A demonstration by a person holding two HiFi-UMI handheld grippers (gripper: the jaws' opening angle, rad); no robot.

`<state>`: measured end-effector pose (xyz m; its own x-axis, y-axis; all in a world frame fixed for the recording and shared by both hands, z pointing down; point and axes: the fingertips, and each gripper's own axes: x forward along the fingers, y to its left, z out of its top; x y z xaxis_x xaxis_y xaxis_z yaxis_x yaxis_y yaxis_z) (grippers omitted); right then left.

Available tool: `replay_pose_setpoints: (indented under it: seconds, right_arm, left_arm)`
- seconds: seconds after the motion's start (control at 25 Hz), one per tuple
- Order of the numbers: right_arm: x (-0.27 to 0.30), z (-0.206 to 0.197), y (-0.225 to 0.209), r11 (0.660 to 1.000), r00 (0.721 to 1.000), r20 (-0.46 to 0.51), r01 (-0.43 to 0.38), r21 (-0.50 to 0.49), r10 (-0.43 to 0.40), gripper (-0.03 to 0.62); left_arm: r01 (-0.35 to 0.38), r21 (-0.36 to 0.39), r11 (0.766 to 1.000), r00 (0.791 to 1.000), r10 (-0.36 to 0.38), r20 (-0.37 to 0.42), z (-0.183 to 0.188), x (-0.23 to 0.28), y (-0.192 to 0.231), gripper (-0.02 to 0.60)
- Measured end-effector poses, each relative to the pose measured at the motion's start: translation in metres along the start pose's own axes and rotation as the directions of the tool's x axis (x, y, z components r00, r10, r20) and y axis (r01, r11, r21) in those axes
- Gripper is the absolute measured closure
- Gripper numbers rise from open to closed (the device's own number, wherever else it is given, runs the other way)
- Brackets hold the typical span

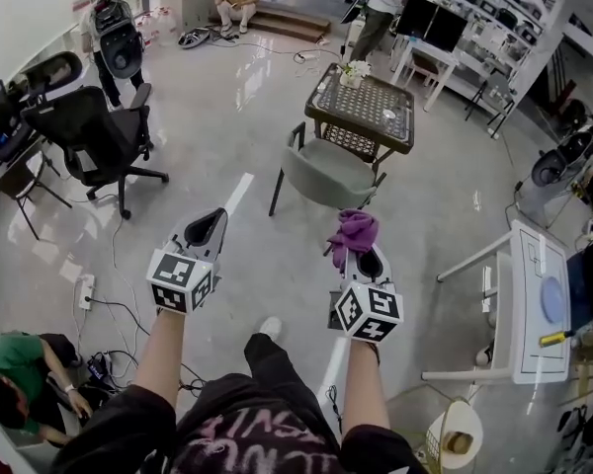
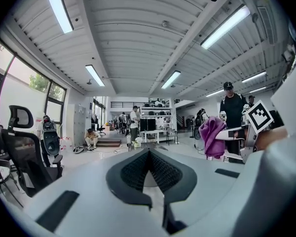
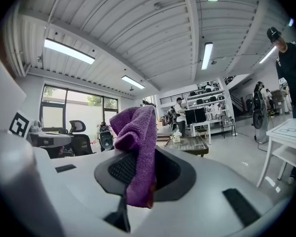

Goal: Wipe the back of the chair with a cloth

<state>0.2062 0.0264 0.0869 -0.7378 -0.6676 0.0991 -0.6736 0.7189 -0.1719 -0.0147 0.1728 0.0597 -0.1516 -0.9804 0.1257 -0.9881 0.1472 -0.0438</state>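
A grey-green chair point(image 1: 326, 171) stands on the floor ahead of me, its back toward me, pushed against a dark wicker table point(image 1: 366, 112). My right gripper point(image 1: 361, 250) is shut on a purple cloth point(image 1: 353, 232), held in the air well short of the chair. In the right gripper view the cloth point(image 3: 138, 132) hangs over the pinched jaws of the gripper point(image 3: 140, 159). My left gripper point(image 1: 213, 227) is level with it to the left, shut and empty point(image 2: 149, 154). The left gripper view shows the purple cloth point(image 2: 210, 137) at its right.
A black office chair point(image 1: 99, 136) stands at the left by a desk. A white table point(image 1: 529, 304) is at the right, a fan point(image 1: 558, 166) behind it. A power strip point(image 1: 86, 291) with cables and a crouching person point(image 1: 20, 383) are at lower left.
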Motion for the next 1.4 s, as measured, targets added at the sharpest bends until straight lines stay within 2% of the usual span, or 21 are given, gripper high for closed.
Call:
replay_pose_setpoints:
  seconds: [0.52,0.72,1.08,1.4]
  right_arm:
    - [0.152,-0.035,-0.032,0.999,0.998,-0.052,0.029,0.023,-0.028,0.502]
    - [0.200,-0.043,-0.040,0.999,0.997,-0.073,0.019,0.029,-0.017,0.502]
    - [0.246,-0.048,-0.042,0.999,0.996,-0.082,0.029,0.025,-0.027,0.502]
    - [0.276,-0.059,-0.041,0.993,0.991,-0.064,0.116,0.018,-0.115,0.502]
  left_arm:
    - [0.030,0.007,1.000,0.996,-0.029,-0.084,-0.035,0.142,0.068,0.574]
    - [0.037,0.015,0.999,0.994,-0.035,-0.106,-0.038,0.188,0.088,0.574]
    - [0.059,0.048,0.997,0.991,-0.053,-0.127,-0.039,0.237,0.117,0.574]
    - [0.107,0.075,0.991,0.988,-0.097,-0.118,-0.059,0.279,0.159,0.574]
